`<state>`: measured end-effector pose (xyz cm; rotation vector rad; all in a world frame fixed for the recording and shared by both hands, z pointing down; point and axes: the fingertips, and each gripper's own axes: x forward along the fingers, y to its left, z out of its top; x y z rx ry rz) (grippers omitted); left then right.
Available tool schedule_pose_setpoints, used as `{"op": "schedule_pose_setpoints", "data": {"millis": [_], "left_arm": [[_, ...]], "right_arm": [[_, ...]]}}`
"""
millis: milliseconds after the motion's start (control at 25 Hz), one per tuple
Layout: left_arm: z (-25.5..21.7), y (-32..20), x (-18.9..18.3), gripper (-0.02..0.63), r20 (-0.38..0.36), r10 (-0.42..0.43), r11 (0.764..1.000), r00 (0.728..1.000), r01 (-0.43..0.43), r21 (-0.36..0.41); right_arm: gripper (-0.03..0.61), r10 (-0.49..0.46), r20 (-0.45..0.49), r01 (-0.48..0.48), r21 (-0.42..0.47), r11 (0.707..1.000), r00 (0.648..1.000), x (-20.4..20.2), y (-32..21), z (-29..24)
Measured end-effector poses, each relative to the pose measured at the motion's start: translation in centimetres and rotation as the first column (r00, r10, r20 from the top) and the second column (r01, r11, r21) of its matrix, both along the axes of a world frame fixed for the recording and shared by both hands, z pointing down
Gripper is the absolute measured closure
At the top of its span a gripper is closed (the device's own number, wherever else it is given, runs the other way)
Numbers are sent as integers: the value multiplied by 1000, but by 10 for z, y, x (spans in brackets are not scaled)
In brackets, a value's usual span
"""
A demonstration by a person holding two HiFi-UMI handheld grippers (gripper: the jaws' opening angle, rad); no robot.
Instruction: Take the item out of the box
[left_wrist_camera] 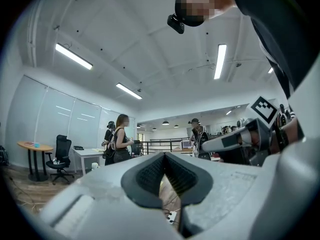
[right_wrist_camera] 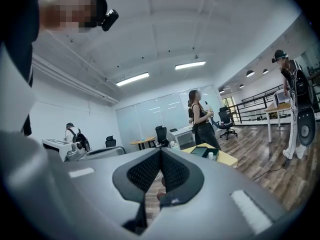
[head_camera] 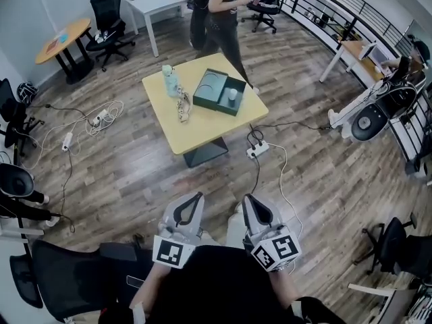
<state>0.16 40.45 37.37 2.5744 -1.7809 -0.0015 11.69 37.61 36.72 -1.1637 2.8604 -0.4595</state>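
Observation:
A dark green box [head_camera: 214, 90] lies open on the yellow table [head_camera: 202, 132], far ahead of me. A small white item [head_camera: 233, 95] stands in its right half, and the lid half lies flat to the left. The right gripper view also catches the box [right_wrist_camera: 202, 151] in the distance. Both grippers are held close to my body, well short of the table and pointing toward it. My left gripper [head_camera: 194, 198] [left_wrist_camera: 164, 155] is shut with nothing between its tips. My right gripper [head_camera: 250, 198] [right_wrist_camera: 160, 150] is likewise shut and empty.
A pale green bottle [head_camera: 170, 79] and a tangled strap [head_camera: 182, 105] lie left of the box. A person [head_camera: 219, 12] stands behind the table. A power strip [head_camera: 257, 149] with cables lies on the wooden floor by the table. Office chairs [head_camera: 108, 19] and desks ring the room.

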Motion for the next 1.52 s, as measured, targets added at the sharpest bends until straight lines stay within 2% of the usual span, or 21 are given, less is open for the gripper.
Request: {"op": "schedule_pose_setpoints", "data": {"millis": [280,680,880,1280,1520], "left_arm": [[-3,-44,14,612,24,11,1000,1000,-11,12],[2,-131,39,612,38,12,1000,999,-11,-29],[2,-171,55,612,49,-17,999,999,19,-45],[12,-225,80,612,66,-123,988,990,129,-88],[17,-242,98,612,59,-136,985,989,141,-102]], "right_arm": [[577,8,22,-7,-39,999,1000,15,-46,7],[577,5,39,-2,-76,997,999,34,-142,11],[577,-47,44,51,-98,994,998,40,-186,17],[577,-236,42,239,-73,968,971,49,-243,23],[577,-242,50,245,-75,967,969,73,-262,23]]}}
